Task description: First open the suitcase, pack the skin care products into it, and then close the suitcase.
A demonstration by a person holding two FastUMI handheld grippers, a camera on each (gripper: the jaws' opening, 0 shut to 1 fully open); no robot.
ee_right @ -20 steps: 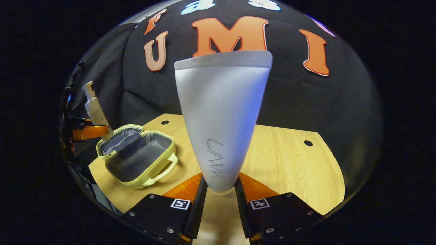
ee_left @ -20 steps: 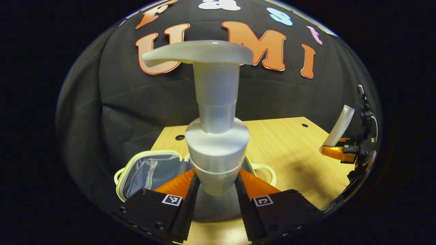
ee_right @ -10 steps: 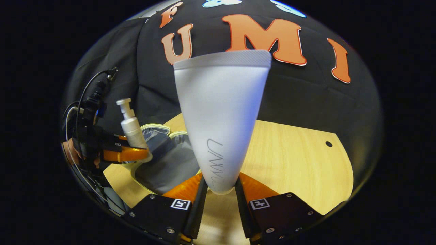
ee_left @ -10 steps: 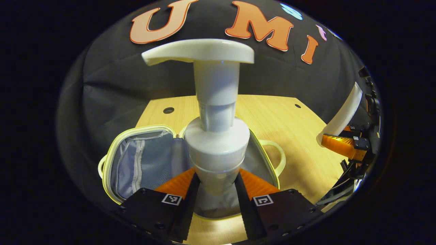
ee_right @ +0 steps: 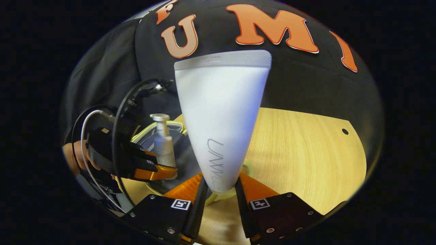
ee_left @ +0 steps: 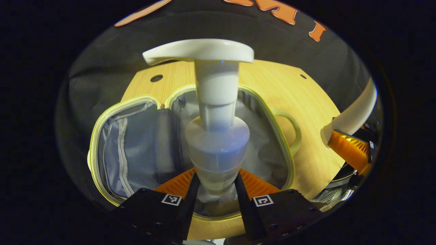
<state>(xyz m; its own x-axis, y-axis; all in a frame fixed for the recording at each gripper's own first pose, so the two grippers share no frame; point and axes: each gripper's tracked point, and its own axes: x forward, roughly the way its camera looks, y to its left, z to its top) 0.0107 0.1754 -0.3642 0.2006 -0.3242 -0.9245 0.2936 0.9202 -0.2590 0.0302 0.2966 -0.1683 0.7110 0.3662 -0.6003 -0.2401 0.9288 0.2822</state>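
While the left gripper view is taken first, a pump bottle (ee_left: 216, 143) of smooth, pale, slightly translucent plastic is seen pinched at its rounded body by the left gripper (ee_left: 214, 185), both ribbed fingers (ee_left: 175, 182) pressed against its sides; its flat, wide pump head is turned to the left. Beneath it the suitcase (ee_left: 289, 146) lies open on the wooden table (ee_left: 272, 85), a small case with a pale yellow rim and a loop handle on one side; one half is lined with grey mesh and a zip, the other with plain grey cloth. At the right edge the right gripper (ee_left: 344, 146) is seen farther off, with a white tube held slanting upward. In the right gripper view, the soft, matt white tube (ee_right: 221, 119) is clamped at its narrow end by the right gripper (ee_right: 219, 190); its wide end is crimped with a fine texture, and thin grey lettering runs along its lower part but cannot be made out. To the left, the left gripper (ee_right: 160, 172), with dark cables looping behind it and a hand (ee_right: 76, 156) on it, is seen holding the pump bottle (ee_right: 163, 146) upright over the suitcase (ee_right: 146, 131).
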